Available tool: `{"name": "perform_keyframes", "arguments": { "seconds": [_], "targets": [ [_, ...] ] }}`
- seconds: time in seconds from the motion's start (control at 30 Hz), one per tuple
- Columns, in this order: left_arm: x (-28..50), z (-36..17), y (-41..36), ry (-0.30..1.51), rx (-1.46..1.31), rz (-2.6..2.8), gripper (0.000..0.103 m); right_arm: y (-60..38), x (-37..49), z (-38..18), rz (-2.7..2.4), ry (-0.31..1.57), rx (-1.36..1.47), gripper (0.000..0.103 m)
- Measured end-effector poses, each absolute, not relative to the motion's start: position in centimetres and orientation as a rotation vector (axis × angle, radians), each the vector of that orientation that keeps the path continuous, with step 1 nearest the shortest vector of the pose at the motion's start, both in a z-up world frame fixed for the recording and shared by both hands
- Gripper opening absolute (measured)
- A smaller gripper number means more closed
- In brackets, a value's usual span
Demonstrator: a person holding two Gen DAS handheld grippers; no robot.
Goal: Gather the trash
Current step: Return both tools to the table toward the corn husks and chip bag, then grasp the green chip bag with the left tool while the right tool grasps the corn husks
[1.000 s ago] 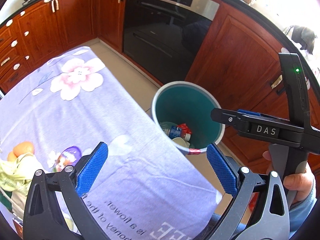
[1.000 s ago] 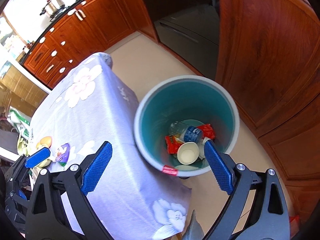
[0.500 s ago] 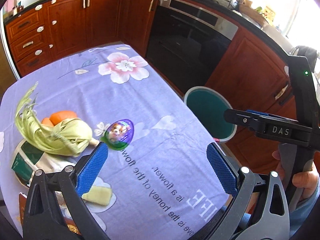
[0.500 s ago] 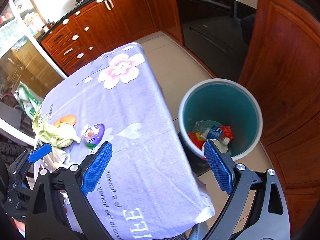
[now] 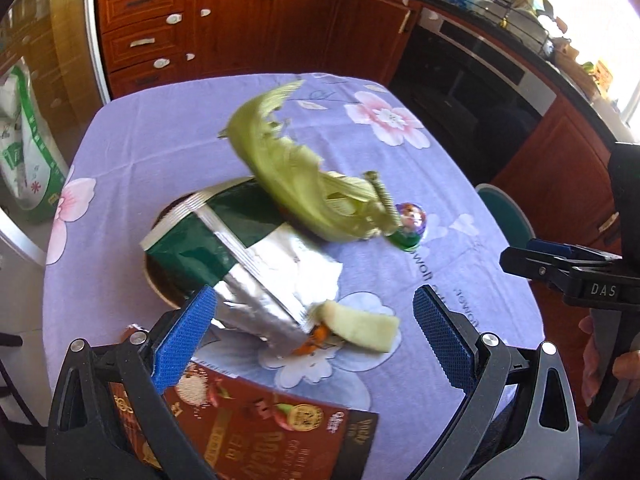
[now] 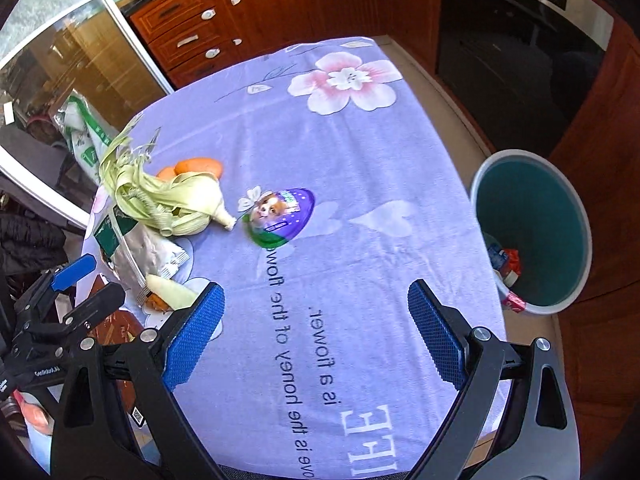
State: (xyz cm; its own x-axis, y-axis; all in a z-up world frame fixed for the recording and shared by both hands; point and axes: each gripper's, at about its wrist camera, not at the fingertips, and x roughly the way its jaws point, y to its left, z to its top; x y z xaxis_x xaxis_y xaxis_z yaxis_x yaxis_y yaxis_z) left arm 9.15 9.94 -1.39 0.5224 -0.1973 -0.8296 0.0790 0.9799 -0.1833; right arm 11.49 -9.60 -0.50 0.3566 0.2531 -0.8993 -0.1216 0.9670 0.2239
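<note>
Hovering with jaws spread wide and empty, the left gripper [image 5: 314,334] sits directly over the foil packet [image 5: 260,276], whose long axis runs diagonally between the pads, nearer than the equally open right gripper [image 6: 316,334]

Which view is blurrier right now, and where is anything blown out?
Left wrist view: motion-smeared, the corn husk and foil bag streaked, only the left gripper fingers crisp; the window at top right is blown out. Right wrist view: sharper, the tablecloth print and purple egg wrapper legible; fisheye bends the bin rim, and the corners vignette to black.
</note>
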Motion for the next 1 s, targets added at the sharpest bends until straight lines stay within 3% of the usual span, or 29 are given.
{"name": "perform_keyframes", "arguments": {
  "seconds": [0.27, 0.83, 0.87, 0.93, 1.0],
  "targets": [
    [9.4, -2.3, 15.3, 1.010, -0.218, -0.094, 0.099, -2.2, 13.5, -0.6, 0.378, 1.183, 0.011, 0.089],
    [11.0, -4.0, 17.7, 1.039, -0.241, -0.148, 0.099, 5.8, 18.6, -4.6, 0.436, 1.183, -0.167, 0.089],
    [11.1, -4.0, 17.6, 1.037, -0.237, -0.151, 0.099, 5.6, 18.6, -4.6, 0.435, 1.178, -0.163, 0.087],
    [11.3, -3.8, 17.5, 1.034, -0.227, -0.159, 0.099, 5.6, 18.7, -4.7, 0.434, 1.167, -0.167, 0.065],
    [11.5, -3.7, 17.4, 1.030, -0.227, -0.172, 0.099, 5.0, 18.9, -4.7, 0.423, 1.163, -0.151, 0.057]
  ]
}}
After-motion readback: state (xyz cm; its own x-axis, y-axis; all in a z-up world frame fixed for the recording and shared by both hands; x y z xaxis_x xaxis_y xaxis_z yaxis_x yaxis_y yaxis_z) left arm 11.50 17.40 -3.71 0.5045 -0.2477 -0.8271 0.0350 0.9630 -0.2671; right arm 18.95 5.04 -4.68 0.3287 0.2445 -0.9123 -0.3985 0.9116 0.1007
